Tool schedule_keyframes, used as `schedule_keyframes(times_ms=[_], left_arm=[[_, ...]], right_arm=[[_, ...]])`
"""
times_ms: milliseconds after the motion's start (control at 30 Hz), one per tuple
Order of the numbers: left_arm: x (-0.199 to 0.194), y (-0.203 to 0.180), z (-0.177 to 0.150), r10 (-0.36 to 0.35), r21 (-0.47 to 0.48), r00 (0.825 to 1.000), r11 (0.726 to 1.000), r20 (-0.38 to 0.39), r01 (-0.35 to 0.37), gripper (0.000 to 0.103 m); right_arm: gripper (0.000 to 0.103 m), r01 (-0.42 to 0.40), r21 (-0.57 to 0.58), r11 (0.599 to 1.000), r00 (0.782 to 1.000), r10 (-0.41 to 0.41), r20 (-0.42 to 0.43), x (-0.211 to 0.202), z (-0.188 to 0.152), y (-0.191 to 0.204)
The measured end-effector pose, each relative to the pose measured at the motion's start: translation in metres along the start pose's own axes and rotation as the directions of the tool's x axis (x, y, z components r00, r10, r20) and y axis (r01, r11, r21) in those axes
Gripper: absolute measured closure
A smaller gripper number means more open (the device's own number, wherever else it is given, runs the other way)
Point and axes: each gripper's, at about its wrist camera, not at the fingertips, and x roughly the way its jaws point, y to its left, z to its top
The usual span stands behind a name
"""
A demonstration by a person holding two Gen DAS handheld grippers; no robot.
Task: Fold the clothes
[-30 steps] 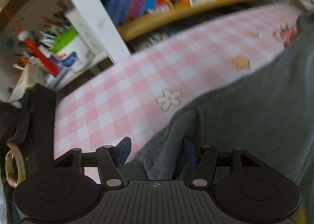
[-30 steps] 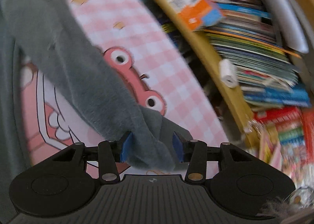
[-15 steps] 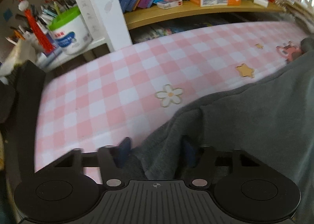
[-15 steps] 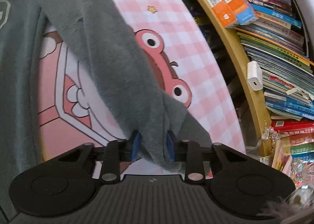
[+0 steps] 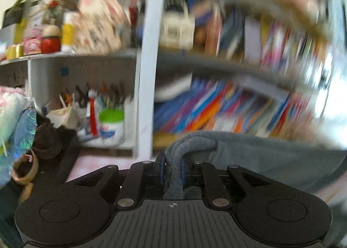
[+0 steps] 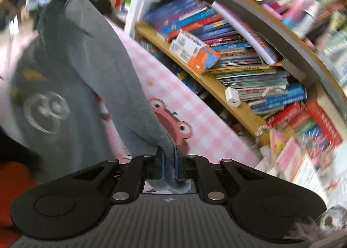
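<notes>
Left wrist view shows the left tongs (image 5: 172, 166) pinching a bunched edge of the grey garment (image 6: 86, 70); the right tongs (image 6: 169, 164) clamp another end. Lifted above the counter (image 6: 208, 130), it seems unfolded yet.

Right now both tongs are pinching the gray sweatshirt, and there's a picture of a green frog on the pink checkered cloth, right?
Nearly. Both the left tongs and right tongs do pinch the gray sweatshirt, but the creature on the pink checkered cloth is pink, not green. The right wrist view shows it.
</notes>
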Motion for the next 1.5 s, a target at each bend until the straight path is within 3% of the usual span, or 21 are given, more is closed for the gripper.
schedule_keyframes(times_ms=[67,167,367,433,467,533,600,667,700,767,833,900,967,1000,1100,1233,1300,1400,1433,1500], left_arm=[[-0.006,0.004,0.003,-0.009,-0.035,1.0,0.999,0.004,0.01,0.089],[0.022,0.01,0.0,0.0,-0.031,0.998,1.0,-0.065,-0.002,0.089],[0.116,0.023,-0.015,0.082,-0.036,0.975,0.995,-0.206,-0.092,0.089],[0.15,0.034,-0.02,0.124,-0.043,0.955,0.989,-0.27,-0.141,0.088],[0.166,0.039,-0.024,0.15,-0.044,0.941,0.984,-0.303,-0.171,0.086],[0.19,0.049,-0.032,0.219,-0.044,0.901,0.966,-0.373,-0.253,0.075],[0.204,0.057,-0.036,0.28,-0.046,0.856,0.942,-0.434,-0.331,0.06],[0.199,0.061,-0.037,0.3,-0.043,0.848,0.934,-0.437,-0.353,0.056],[0.193,0.062,-0.036,0.305,-0.044,0.851,0.933,-0.426,-0.357,0.052],[0.171,0.061,-0.032,0.297,-0.055,0.881,0.939,-0.368,-0.339,0.046],[0.149,0.058,-0.029,0.272,-0.07,0.908,0.949,-0.318,-0.308,0.047],[0.132,0.05,-0.026,0.207,-0.091,0.934,0.966,-0.291,-0.242,0.052],[0.119,0.041,-0.029,0.116,-0.108,0.95,0.982,-0.291,-0.153,0.056],[0.117,0.037,-0.031,0.082,-0.106,0.949,0.987,-0.305,-0.12,0.065],[0.115,0.026,-0.045,0.043,-0.096,0.933,0.992,-0.358,-0.082,0.076],[0.115,0.023,-0.064,0.038,-0.122,0.912,0.988,-0.409,-0.096,0.076],[0.119,0.022,-0.069,0.059,-0.107,0.899,0.987,-0.435,-0.117,0.076],[0.117,0.019,-0.07,0.061,-0.099,0.895,0.988,-0.442,-0.116,0.076],[0.116,0.019,-0.07,0.051,-0.106,0.898,0.989,-0.437,-0.108,0.076],[0.113,0.017,-0.071,0.028,-0.114,0.901,0.99,-0.433,-0.085,0.076]], right_arm=[[0.095,-0.022,0.055,0.998,1.0,0.022,-0.011,-0.009,-0.005,-0.004],[0.095,-0.057,0.084,0.995,0.997,0.062,-0.056,0.014,-0.012,-0.01],[0.095,-0.045,0.043,0.998,0.981,0.052,-0.187,0.125,-0.006,-0.023],[0.093,-0.005,0.095,0.995,0.982,0.023,-0.189,0.156,0.001,-0.039],[0.086,0.02,0.128,0.992,0.982,0.005,-0.188,0.171,0.005,-0.047],[0.068,0.147,0.159,0.976,0.973,-0.114,-0.198,0.195,0.013,-0.059],[0.065,0.242,0.194,0.951,0.959,-0.202,-0.2,0.203,0.016,-0.066],[0.065,0.312,0.234,0.921,0.943,-0.269,-0.198,0.205,0.018,-0.073],[0.065,0.322,0.264,0.909,0.942,-0.28,-0.184,0.201,0.017,-0.076],[0.065,0.272,0.328,0.905,0.961,-0.24,-0.135,0.182,0.012,-0.077],[0.068,0.216,0.36,0.908,0.976,-0.192,-0.101,0.169,0.006,-0.072],[0.069,0.171,0.384,0.907,0.985,-0.149,-0.086,0.168,0.003,-0.065],[0.079,0.134,0.424,0.896,0.991,-0.113,-0.074,0.169,0.001,-0.059],[0.082,0.112,0.456,0.883,0.994,-0.092,-0.067,0.171,0.001,-0.057],[0.091,0.066,0.556,0.829,0.997,-0.027,-0.079,0.189,0.001,-0.057],[0.103,0.171,0.605,0.778,0.974,-0.04,-0.224,0.223,-0.007,-0.067],[0.103,0.228,0.598,0.768,0.966,-0.101,-0.239,0.23,-0.01,-0.074],[0.103,0.277,0.56,0.781,0.955,-0.158,-0.252,0.233,-0.005,-0.073],[0.101,0.293,0.547,0.784,0.95,-0.177,-0.255,0.234,-0.004,-0.073],[0.085,0.313,0.529,0.789,0.946,-0.209,-0.248,0.232,-0.001,-0.071]])
